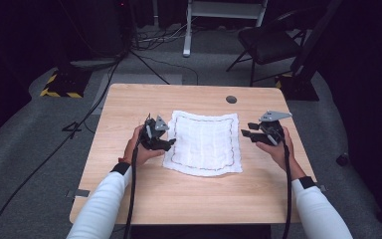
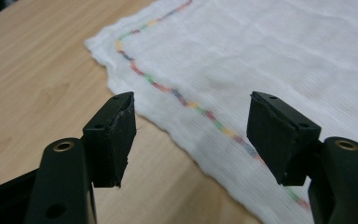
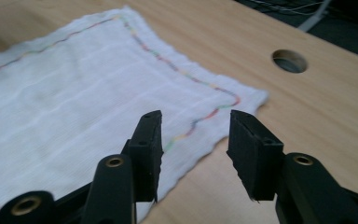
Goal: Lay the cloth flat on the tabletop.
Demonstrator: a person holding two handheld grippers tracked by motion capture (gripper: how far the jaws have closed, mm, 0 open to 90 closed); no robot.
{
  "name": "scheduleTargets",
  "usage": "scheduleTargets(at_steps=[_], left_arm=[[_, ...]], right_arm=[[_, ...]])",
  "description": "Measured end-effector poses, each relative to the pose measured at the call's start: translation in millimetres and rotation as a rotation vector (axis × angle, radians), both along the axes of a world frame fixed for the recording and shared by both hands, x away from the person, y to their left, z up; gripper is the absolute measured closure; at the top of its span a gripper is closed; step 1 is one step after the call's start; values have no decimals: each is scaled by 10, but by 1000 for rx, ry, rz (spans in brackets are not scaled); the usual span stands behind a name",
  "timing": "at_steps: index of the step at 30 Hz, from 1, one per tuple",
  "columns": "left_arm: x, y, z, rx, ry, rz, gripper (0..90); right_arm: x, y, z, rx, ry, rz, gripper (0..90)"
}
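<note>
A white cloth (image 1: pixel 203 143) with a stitched coloured border lies flat on the middle of the table (image 1: pixel 129 199), its edges slightly wavy; the left gripper (image 1: pixel 165 142) sits just beside the cloth's left edge, held in the left hand (image 1: pixel 138 148); the right gripper (image 1: pixel 248 132) sits just beside the right edge, held in the right hand (image 1: pixel 278 147); in the left gripper view the cloth (image 2: pixel 270 51) spreads ahead with its border (image 2: pixel 182 98) running between the jaws; those jaws stand wide apart, one over bare wood, one over fabric, nothing gripped; in the right gripper view the cloth (image 3: pixel 74 107) has a corner (image 3: pixel 247 98) just beyond the jaws, which are parted to a moderate gap with the edge below them, pads not pressing on it; a round hole (image 3: pixel 289 60) in the table lies past that corner; a folding chair (image 1: pixel 268 42) stands on the floor behind the table.
</note>
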State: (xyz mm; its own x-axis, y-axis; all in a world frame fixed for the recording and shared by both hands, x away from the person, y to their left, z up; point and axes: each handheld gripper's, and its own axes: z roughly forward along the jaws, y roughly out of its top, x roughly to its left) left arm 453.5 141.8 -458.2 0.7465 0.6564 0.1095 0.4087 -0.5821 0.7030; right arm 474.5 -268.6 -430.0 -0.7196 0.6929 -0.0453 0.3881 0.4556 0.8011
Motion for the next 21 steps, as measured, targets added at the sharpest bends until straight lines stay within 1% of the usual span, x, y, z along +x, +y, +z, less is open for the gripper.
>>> scheduleTargets(at_steps=[2, 3, 4, 6, 7, 8, 10, 11, 12, 13, 14, 16, 17, 18, 20, 21], left_arm=[[-104, -2, -26, 6, 12, -23, 308], [-153, -1, -43, 5, 21, -35, 306], [-198, -2, -66, 5, 33, -46, 305], [-279, -14, -111, 29, 49, -61, 306], [-316, -18, -136, 34, 58, -67, 305], [-349, -22, -158, 45, 63, -70, 305], [-398, -20, -197, 57, 82, -61, 304], [-424, -15, -212, 61, 81, -59, 303], [-444, -5, -223, 62, 82, -72, 324], [-465, -1, -236, 62, 90, -79, 380], [-475, 2, -250, 63, 105, -87, 398], [-485, 18, -269, 44, 152, -97, 419], [-490, 27, -273, 43, 163, -102, 431], [-504, 30, -287, 44, 150, -96, 440], [-516, 42, -299, 32, 153, -120, 511], [-515, 39, -300, 30, 156, -121, 525]], right_arm=[[-123, -8, -36, -12, 12, 27, 546], [-183, -5, -60, -16, 18, 50, 547], [-238, 8, -86, -30, 24, 76, 548], [-341, 49, -142, -57, 33, 106, 552], [-390, 74, -171, -63, 44, 129, 551], [-436, 100, -200, -77, 45, 152, 551], [-514, 157, -270, -93, 64, 182, 552], [-546, 184, -305, -104, 70, 196, 554], [-574, 206, -340, -117, 77, 207, 557], [-597, 225, -374, -126, 83, 216, 561], [-615, 235, -405, -131, 93, 222, 565], [-636, 238, -461, -143, 110, 229, 582], [-642, 230, -486, -144, 115, 227, 592], [-645, 219, -505, -145, 125, 228, 609], [-648, 188, -539, -145, 136, 230, 637], [-647, 174, -557, -143, 146, 225, 642]])
